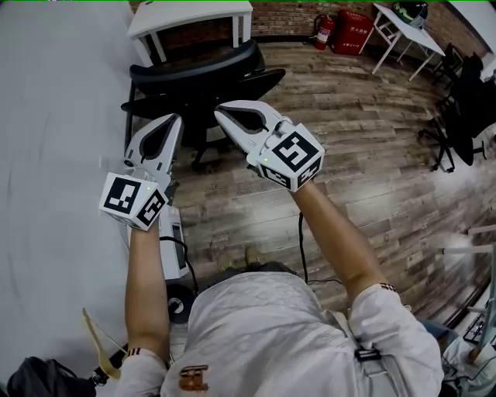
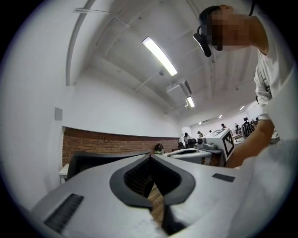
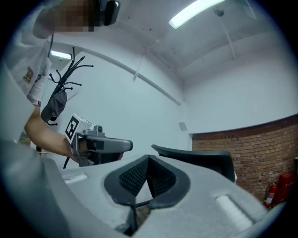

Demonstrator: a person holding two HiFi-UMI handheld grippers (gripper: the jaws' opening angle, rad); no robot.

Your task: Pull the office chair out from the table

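Note:
A black office chair (image 1: 198, 84) stands on the wood floor in front of a white table (image 1: 190, 17) by the wall. Both grippers are held up side by side, pointing toward the chair's back, just short of it in the head view. My left gripper (image 1: 175, 119) is shut with nothing between its pads. My right gripper (image 1: 220, 113) is shut and empty too. In the left gripper view the closed tips (image 2: 150, 158) point at the chair back (image 2: 93, 160), with the right gripper (image 2: 195, 151) beside it. In the right gripper view the closed tips (image 3: 149, 159) point at the chair back (image 3: 200, 160).
A white wall (image 1: 46, 116) runs along the left. A white box with cables (image 1: 172, 240) lies on the floor near my feet. A fire extinguisher (image 1: 323, 31) and red cabinet (image 1: 353, 32) stand by the brick wall. Another white table (image 1: 407, 31) and dark chair (image 1: 465, 108) are at right.

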